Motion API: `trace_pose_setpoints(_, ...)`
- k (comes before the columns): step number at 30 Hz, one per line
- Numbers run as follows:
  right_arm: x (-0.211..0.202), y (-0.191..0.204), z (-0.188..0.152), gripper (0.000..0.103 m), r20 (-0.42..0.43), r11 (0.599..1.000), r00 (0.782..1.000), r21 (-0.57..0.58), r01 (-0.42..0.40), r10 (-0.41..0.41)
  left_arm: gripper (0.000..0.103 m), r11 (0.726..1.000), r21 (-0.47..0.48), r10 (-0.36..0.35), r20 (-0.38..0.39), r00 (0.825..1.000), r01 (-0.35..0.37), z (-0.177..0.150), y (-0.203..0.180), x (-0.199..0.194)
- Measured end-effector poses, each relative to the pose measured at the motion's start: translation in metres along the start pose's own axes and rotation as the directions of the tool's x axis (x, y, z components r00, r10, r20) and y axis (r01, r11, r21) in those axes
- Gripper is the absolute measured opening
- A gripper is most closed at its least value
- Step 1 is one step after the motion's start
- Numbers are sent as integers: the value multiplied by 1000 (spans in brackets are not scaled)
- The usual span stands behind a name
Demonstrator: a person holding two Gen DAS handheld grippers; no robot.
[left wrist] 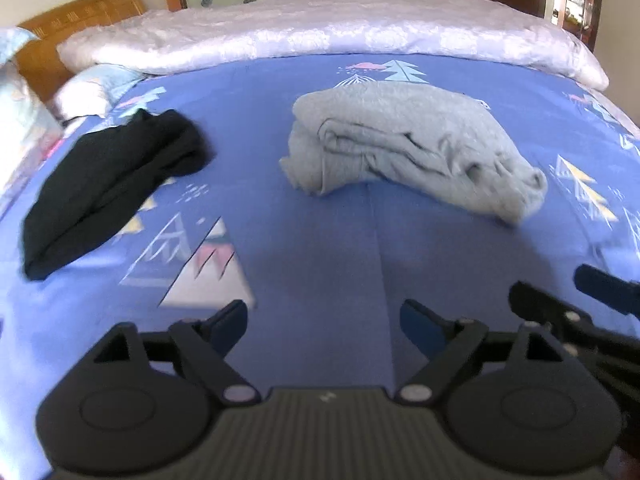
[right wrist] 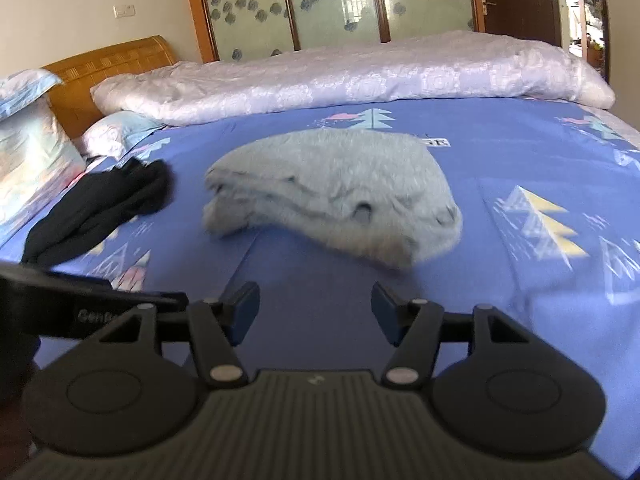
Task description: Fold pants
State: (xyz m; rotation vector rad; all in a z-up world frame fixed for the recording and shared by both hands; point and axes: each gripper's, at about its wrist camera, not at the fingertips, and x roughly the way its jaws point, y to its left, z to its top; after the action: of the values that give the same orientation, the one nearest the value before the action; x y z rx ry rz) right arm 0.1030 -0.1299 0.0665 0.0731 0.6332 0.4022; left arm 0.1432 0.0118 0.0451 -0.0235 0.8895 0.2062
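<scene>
Grey pants (left wrist: 412, 144) lie folded into a thick bundle on the blue patterned bed sheet (left wrist: 320, 248); the right wrist view shows the same grey pants (right wrist: 332, 192) straight ahead. My left gripper (left wrist: 324, 322) hovers over bare sheet in front of the bundle, jaws wide apart and empty. My right gripper (right wrist: 316, 308) is likewise open with nothing between its fingers, a short way back from the bundle. The right gripper's fingers (left wrist: 560, 312) show at the right edge of the left wrist view, and the left gripper's body (right wrist: 80, 304) at the left edge of the right wrist view.
A black garment (left wrist: 108, 188) lies folded to the left of the grey pants, also seen as the black garment (right wrist: 100, 208). A rolled white quilt (left wrist: 320, 28) runs along the far side of the bed. Pillows (right wrist: 32, 160) and a wooden headboard (right wrist: 104, 64) stand at the left.
</scene>
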Motion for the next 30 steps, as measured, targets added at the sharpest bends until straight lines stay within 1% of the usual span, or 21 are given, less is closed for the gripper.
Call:
trace_pose_setpoints(1, -11, 2, -4, 69, 1, 1000, 1000, 8, -1, 1, 92, 1000, -6, -9, -1, 1000, 9, -5, 1, -11)
trace_pose_setpoints(4, -46, 0, -17, 76, 20, 999, 1000, 38, 8, -9, 95, 998, -43, -43, -6, 999, 43, -21, 8, -44)
trace_pose_setpoints(5, -53, 0, -20, 78, 27, 999, 1000, 39, 12, -13, 97, 998, -44, -49, 1, 999, 49, -27, 8, -57)
trace_pose_setpoints(6, -67, 1, -24, 79, 33, 999, 999, 39, 17, -19, 101, 998, -41, -48, 10, 999, 49, -32, 7, -67)
trace_pose_setpoints(7, -72, -1, -26, 81, 37, 999, 999, 40, 21, -23, 103, 998, -35, -44, 23, 999, 45, -37, 7, -78)
trace_pose_setpoints(9, -92, -4, -33, 86, 52, 998, 998, 53, 27, -29, 103, 999, -21, -40, 46, 998, 41, -45, 5, -96)
trace_pose_setpoints(12, -111, -7, -41, 89, 72, 997, 997, 79, 15, -21, 103, 998, -25, -51, 65, 997, 52, -57, 4, -120)
trace_pose_setpoints(14, -119, -7, -42, 90, 86, 996, 996, 88, 16, -23, 103, 998, -31, -58, 75, 995, 60, -64, 3, -133)
trace_pose_setpoints(18, -137, -8, -42, 91, 128, 991, 992, 132, 2, -19, 103, 998, -25, -49, 107, 993, 52, -76, 0, -156)
trace_pose_setpoints(21, -145, -8, -43, 98, 151, 986, 988, 166, 0, -25, 103, 998, -26, -45, 117, 992, 48, -83, 0, -168)
trace_pose_setpoints(22, -147, -8, -44, 103, 158, 986, 987, 168, 0, -27, 103, 999, -27, -39, 121, 992, 42, -85, 0, -171)
trace_pose_setpoints(24, -149, -5, -45, 103, 175, 987, 984, 163, 7, -36, 103, 1000, -22, -13, 124, 992, 16, -89, -1, -176)
trace_pose_setpoints(30, -145, 4, -48, 103, 147, 985, 988, 169, 20, -45, 103, 999, -15, 46, 136, 990, -44, -96, -3, -186)
